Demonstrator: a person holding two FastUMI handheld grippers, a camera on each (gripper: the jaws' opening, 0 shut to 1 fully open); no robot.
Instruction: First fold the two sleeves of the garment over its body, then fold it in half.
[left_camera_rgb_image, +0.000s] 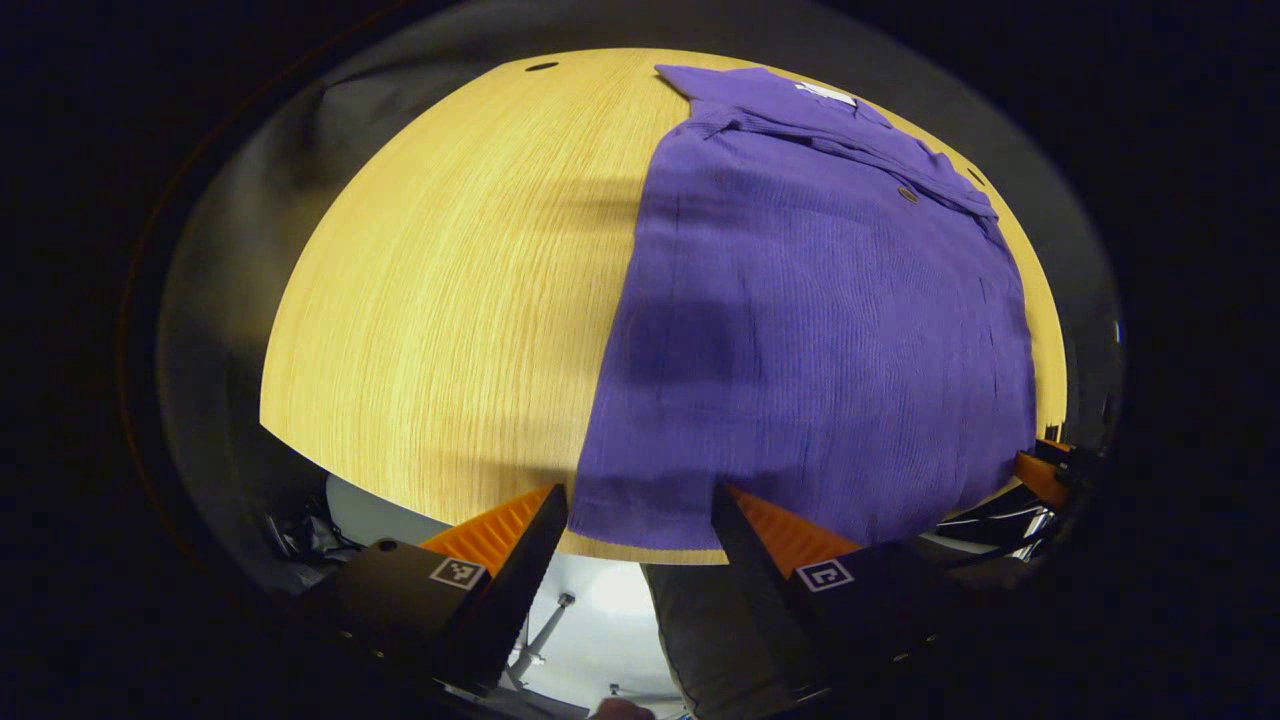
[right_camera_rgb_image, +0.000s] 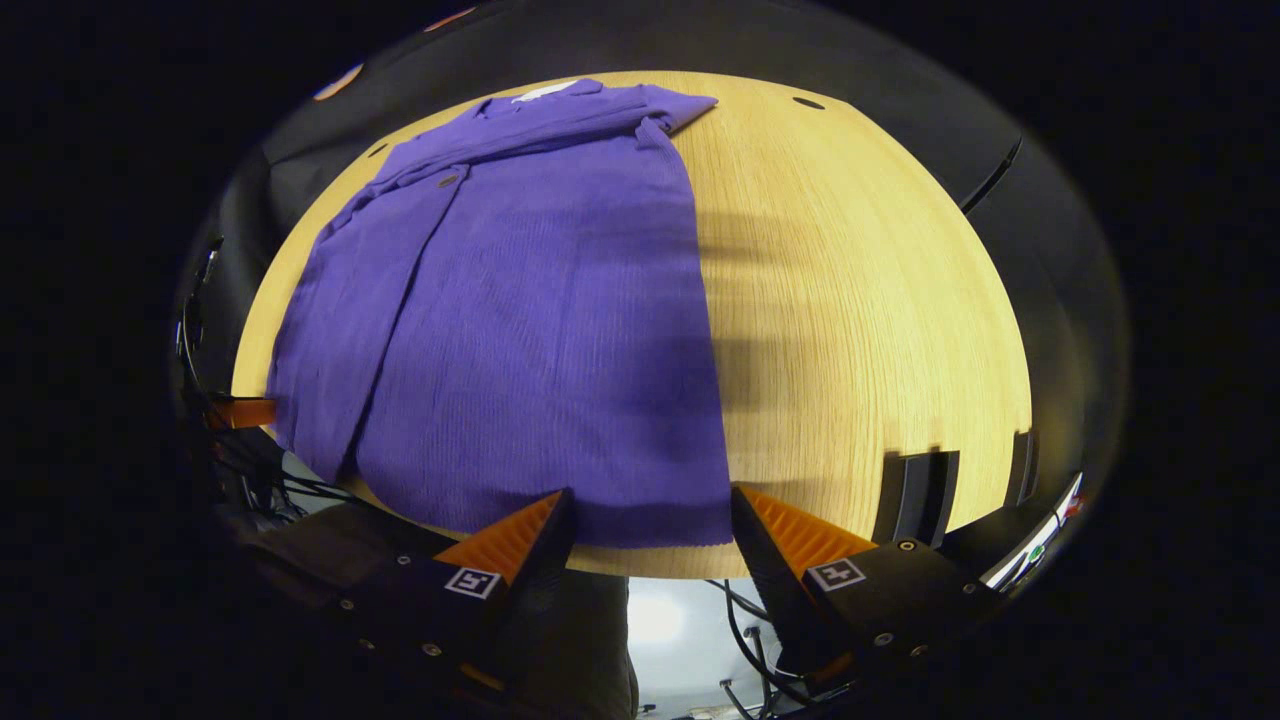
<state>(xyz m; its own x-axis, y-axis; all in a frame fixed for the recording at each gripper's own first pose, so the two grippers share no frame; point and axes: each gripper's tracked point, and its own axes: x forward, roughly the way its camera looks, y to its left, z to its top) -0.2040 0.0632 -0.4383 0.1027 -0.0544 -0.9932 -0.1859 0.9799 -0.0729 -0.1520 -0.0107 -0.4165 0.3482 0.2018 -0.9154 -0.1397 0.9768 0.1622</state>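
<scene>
We are holding the left gripper (left_camera_rgb_image: 640, 500) just off the near edge of the table (left_camera_rgb_image: 440, 300), its jaws spread wide and holding nothing, aimed at the near left corner of the purple shirt's (left_camera_rgb_image: 810, 330) hem. Moving across, the shirt is lying flat on the wooden top with both sleeves apparently already laid over the body, so we are judging the step in hand to be the fold in half. To do it well, we are advising that each gripper take its own hem corner, pinching all the layers there together, then lift both corners evenly and carry them straight toward the collar (left_camera_rgb_image: 800, 110) so the side edges stay lined up and the tucked sleeves do not slip out. The shirt's long axis is running from us away across the table: hem nearest, right at the near edge, collar and its small white label pointing to the far side. Farther right, the right gripper (right_camera_rgb_image: 650, 515) is hovering in the same way, jaws wide apart and empty, just short of the hem's near right corner (right_camera_rgb_image: 700, 525), with bare wood stretching off to its right. Neither gripper is touching the cloth yet, as far as we can tell.
</scene>
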